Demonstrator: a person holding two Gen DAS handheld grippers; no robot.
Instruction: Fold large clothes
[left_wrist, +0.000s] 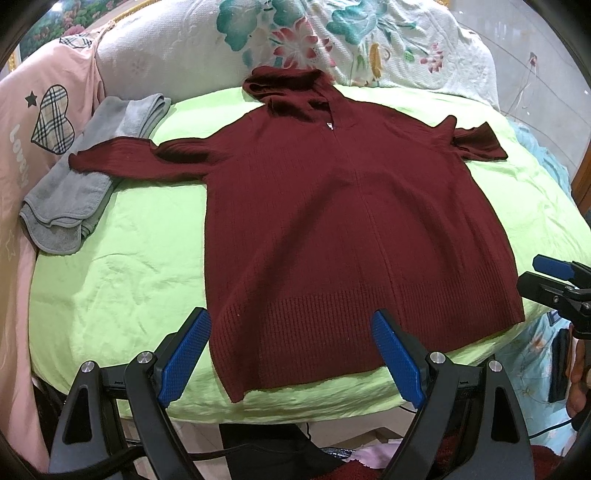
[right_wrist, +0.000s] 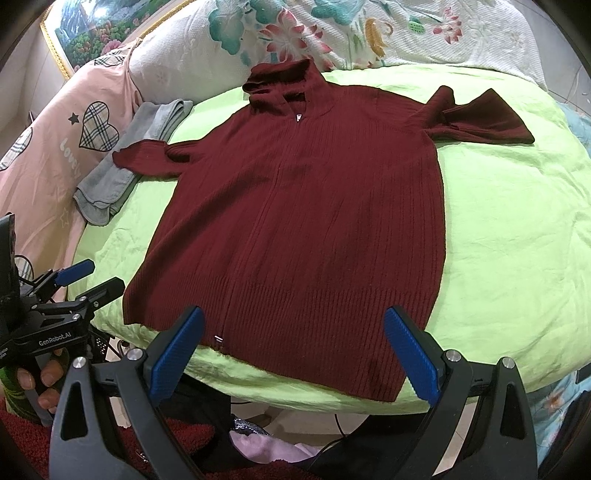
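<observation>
Sweater spread flat for folding, both grippers waiting at the hem.

The maroon sweater (left_wrist: 332, 221) lay face up on the green sheet (left_wrist: 110, 277), zip closed, sleeves out to each side and hood toward the pillows, probably so the folds could start from a flat shape. The left gripper (left_wrist: 291, 354) and right gripper (right_wrist: 295, 354) hovered level just off the near hem, jaws wide apart and holding nothing, pointing along the garment. A grey towel (left_wrist: 74, 192) lay under the left cuff.

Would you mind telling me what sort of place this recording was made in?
Probably a home, perhaps a living room: a sweater lies on a green sheet, beside a floral-covered cushion and a framed picture.
</observation>
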